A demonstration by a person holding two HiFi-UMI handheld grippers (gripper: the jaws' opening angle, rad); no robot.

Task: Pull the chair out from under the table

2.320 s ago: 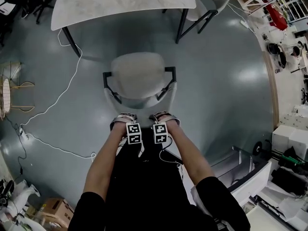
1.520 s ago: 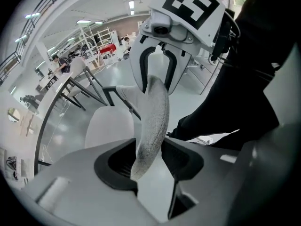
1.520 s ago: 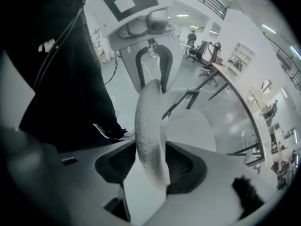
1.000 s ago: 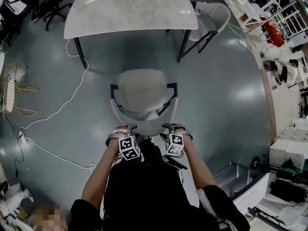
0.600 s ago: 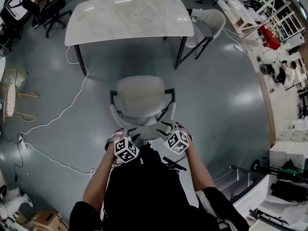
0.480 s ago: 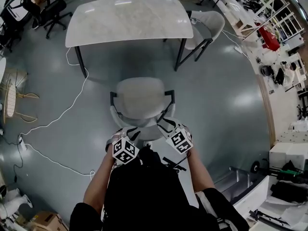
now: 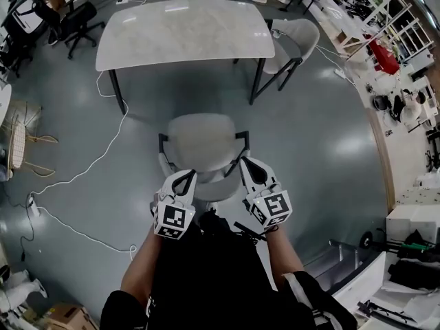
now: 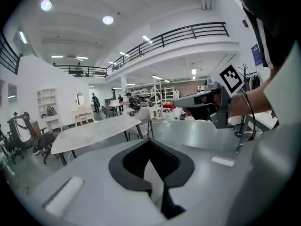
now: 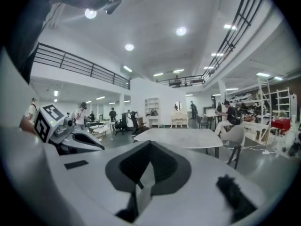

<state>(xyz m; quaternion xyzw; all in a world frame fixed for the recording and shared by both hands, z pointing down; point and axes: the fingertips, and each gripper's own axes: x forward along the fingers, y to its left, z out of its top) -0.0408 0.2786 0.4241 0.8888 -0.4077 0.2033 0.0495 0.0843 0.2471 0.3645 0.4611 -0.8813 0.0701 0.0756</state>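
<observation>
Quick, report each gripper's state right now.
Left gripper: closed, holding nothing.
Right gripper: closed, holding nothing.

Glossy grey floor [image 7: 323, 136] — carries the pale marble tabletop [image 7: 182, 29] on dark legs, the chair [image 7: 201, 143] standing clear of it, a second chair [image 7: 295, 36] at its right end — white cable [image 7: 89, 163] trailing at left.

I see a glossy grey floor [image 7: 330, 115], white shelving [image 7: 388, 5] far right, a railed balcony [image 8: 188, 32] above, and round ceiling lights [image 8: 107, 20].
</observation>
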